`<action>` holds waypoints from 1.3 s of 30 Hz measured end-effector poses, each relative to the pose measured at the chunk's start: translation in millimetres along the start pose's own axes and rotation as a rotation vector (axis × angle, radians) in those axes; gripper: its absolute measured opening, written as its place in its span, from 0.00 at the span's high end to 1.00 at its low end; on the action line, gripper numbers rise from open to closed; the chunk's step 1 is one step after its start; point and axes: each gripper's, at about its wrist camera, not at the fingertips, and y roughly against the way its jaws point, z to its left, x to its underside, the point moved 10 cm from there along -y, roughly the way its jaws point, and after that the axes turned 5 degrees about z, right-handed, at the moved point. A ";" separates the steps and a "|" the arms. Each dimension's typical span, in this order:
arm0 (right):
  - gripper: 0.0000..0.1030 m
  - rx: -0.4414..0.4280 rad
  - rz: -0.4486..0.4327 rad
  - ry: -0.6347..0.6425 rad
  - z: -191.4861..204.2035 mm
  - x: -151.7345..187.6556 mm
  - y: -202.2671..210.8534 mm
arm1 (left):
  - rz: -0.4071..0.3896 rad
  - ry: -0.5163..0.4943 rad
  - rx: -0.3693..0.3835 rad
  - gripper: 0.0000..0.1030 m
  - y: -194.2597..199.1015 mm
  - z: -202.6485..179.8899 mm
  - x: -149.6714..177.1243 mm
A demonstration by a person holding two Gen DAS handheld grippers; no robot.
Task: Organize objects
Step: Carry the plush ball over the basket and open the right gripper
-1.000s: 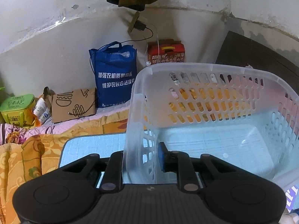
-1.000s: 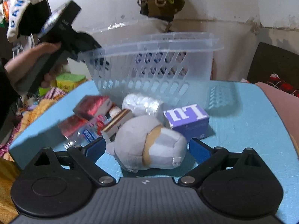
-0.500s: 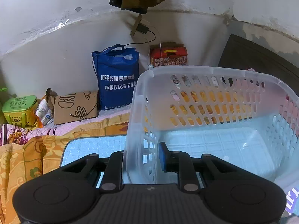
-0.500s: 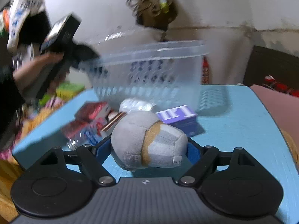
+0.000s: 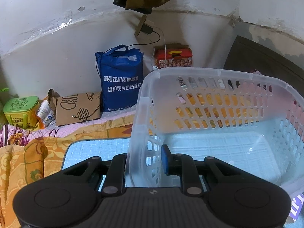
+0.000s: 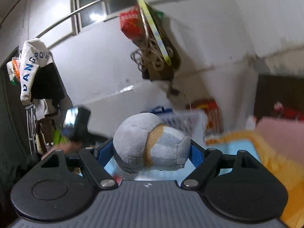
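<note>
My left gripper is shut on the near wall of a clear plastic basket, one finger outside and one inside. The basket is empty and sits on the light blue table. My right gripper is shut on a grey plush toy with a tan stripe and holds it lifted above the table, tilted upward. The basket shows blurred behind the toy in the right wrist view. The left gripper and the hand holding it appear blurred at left in the right wrist view.
A blue tote bag, a red box, a cardboard bag and a green box stand along the wall. Orange bedding lies left of the table. A purple box corner shows at the lower right.
My right gripper closed on the plush toy and lifted it off the table, swinging upward. My left gripper stayed shut on the basket, which barely moved.
</note>
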 end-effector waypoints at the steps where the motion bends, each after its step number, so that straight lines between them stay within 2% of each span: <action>1: 0.19 0.000 0.000 0.026 5.1 -13.0 -4.7 | 0.010 0.000 -0.003 0.77 -0.3 0.2 0.4; 4: 0.19 0.066 -0.019 0.088 12.1 -51.6 -36.2 | 0.047 -0.005 -0.025 0.77 -2.1 -0.4 1.0; 6: 0.19 0.098 0.023 0.089 7.0 -67.1 -67.6 | 0.062 -0.001 -0.049 0.77 -2.0 0.3 1.8; 8: 0.19 0.111 0.094 0.061 -2.4 -68.9 -91.9 | 0.075 0.013 -0.065 0.77 -1.5 1.2 3.7; 11: 0.19 0.179 0.137 0.069 -12.6 -62.0 -119.9 | 0.087 0.014 -0.084 0.77 1.7 -0.2 8.2; 15: 0.19 0.166 0.206 0.053 -19.3 -38.5 -137.7 | 0.099 0.014 -0.080 0.76 5.1 0.2 13.9; 19: 0.19 0.163 0.223 0.053 -20.3 -25.4 -152.5 | 0.101 0.009 -0.074 0.76 6.8 -0.2 17.1; 24: 0.16 0.176 0.194 0.078 -25.6 -25.0 -152.2 | 0.099 0.005 -0.066 0.76 6.8 -0.1 18.3; 25: 0.13 0.172 0.195 0.072 -26.2 -24.4 -148.0 | 0.097 0.003 -0.064 0.76 6.7 0.2 18.5; 27: 0.00 0.165 0.168 0.074 -25.1 -26.7 -145.8 | 0.093 0.001 -0.064 0.76 6.3 0.2 17.9; 31: 0.00 0.203 0.117 0.104 -23.6 -35.4 -142.1 | 0.086 0.008 -0.058 0.76 6.7 0.9 17.5; 39: 0.00 0.203 0.080 0.073 -30.6 -33.1 -120.5 | 0.078 0.003 -0.041 0.75 3.0 -1.1 9.3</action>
